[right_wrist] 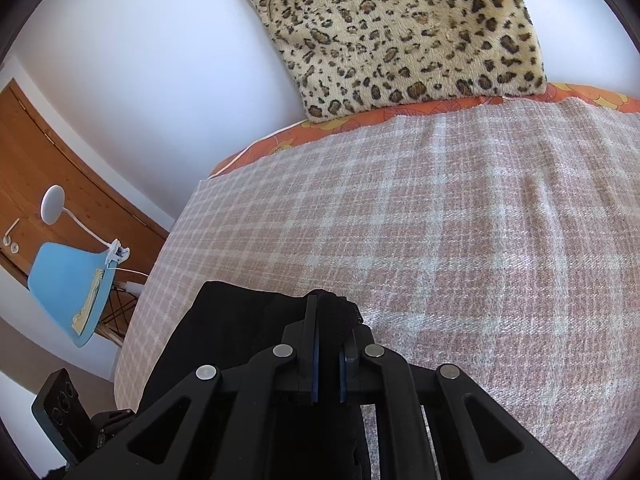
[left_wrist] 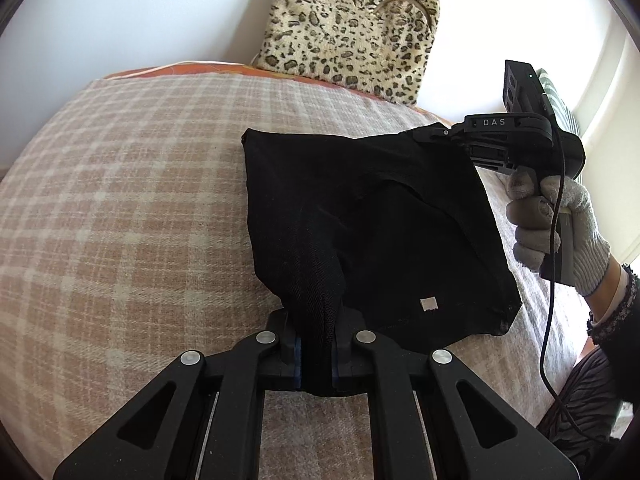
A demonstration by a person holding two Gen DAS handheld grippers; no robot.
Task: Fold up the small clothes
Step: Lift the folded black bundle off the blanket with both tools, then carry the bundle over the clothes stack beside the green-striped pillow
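While both tongs pinch it, a black garment [left_wrist: 372,216] hangs stretched just above a bed, its far corner resting on the blanket.

Left tongs [left_wrist: 316,356]: pressed together on a bunched fold at the near edge of the garment. Right tongs [right_wrist: 328,364]: pressed together on another bunched corner; in the left view they reach in from the right, held by a hand in a grey knit glove [left_wrist: 560,224], with a black cable [left_wrist: 550,304] hanging from the handle.

Garment: thin, dark, with a small pale square tag [left_wrist: 428,303] near its lower hem.

Surface: bed covered with a pink-and-white checked blanket [left_wrist: 132,208]; an orange patterned sheet [right_wrist: 432,110] shows along the far edge.

Room: a leopard-print cushion [right_wrist: 404,36] leans on a white wall [right_wrist: 152,40] at the bed's far side. Left of the bed, a wooden door [right_wrist: 60,168], a blue chair [right_wrist: 64,280] and a white clip lamp [right_wrist: 54,198] fixed to it.
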